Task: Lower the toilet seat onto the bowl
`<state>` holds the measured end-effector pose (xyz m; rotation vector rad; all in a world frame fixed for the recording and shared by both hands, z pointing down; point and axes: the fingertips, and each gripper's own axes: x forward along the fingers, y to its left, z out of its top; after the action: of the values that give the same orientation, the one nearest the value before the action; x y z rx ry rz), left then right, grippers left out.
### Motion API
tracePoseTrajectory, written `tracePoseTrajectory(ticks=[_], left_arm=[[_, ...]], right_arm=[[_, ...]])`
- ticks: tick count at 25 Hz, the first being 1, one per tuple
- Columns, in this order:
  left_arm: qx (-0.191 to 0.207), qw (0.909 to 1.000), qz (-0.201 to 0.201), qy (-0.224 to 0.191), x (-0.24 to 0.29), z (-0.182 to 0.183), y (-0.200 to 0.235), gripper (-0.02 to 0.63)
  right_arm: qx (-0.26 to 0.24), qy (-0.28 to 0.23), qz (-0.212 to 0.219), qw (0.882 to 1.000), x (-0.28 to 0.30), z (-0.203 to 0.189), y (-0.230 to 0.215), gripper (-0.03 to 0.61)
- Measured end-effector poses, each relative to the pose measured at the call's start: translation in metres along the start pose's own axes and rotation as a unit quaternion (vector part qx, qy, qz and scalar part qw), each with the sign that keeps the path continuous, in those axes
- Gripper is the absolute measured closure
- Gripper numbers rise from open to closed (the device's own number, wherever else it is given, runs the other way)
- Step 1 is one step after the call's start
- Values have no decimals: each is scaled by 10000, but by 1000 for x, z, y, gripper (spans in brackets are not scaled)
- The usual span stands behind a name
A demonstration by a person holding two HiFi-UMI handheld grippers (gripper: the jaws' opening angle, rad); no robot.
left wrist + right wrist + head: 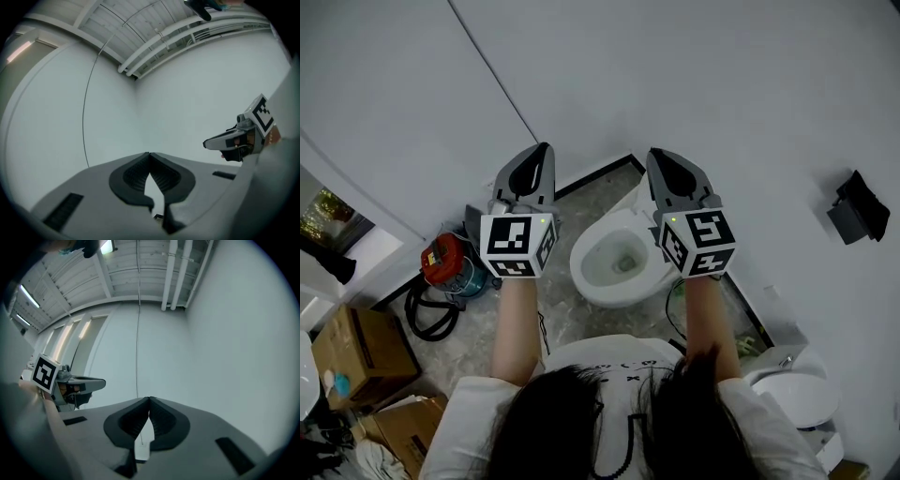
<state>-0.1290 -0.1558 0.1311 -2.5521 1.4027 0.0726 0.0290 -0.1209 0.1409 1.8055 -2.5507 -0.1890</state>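
The toilet bowl (pixel 614 267) looks like glossy white ceramic, smooth all round. The floor (pixel 591 202) around the toilet is speckled grey stone with a dull finish. The wall (pixel 722 84) behind the toilet is smooth, matt white. Left of the toilet, a red canister (pixel 442 260) looks like shiny plastic, and farther left the boxes (pixel 356 352) are plain brown cardboard. Held above the toilet, the left tongs (pixel 546 148) and right tongs (pixel 654 153) are matt grey plastic, with darker ribbed pads (pixel 133 176) that look rubbery.

White T-shirt (pixel 469 422) — grey hand-held grippers (pixel 546 147) (pixel 652 154), marker cubes (pixel 517 246) (pixel 698 242)
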Motion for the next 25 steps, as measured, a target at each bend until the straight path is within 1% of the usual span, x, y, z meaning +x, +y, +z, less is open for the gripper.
tracePoseTrajectory(ticks=[5, 8, 10, 17, 25], left_arm=[[11, 9998, -53, -217, -2, 23, 0, 604], [39, 9994, -50, -351, -4, 35, 3, 604], [35, 9991, -33, -426, -7, 40, 6, 604], [32, 9982, 56, -590, -13, 52, 16, 604], [55, 9978, 73, -663, -14, 55, 14, 604]], right_arm=[[-161, -315, -256, 9990, -12, 34, -10, 551], [-357, -506, -418, 9972, -19, 48, -14, 551], [-436, -571, -494, 9962, -23, 51, -16, 551], [-480, -823, -636, 9934, -31, 62, -15, 551], [-500, -909, -753, 9917, -40, 69, -20, 551]])
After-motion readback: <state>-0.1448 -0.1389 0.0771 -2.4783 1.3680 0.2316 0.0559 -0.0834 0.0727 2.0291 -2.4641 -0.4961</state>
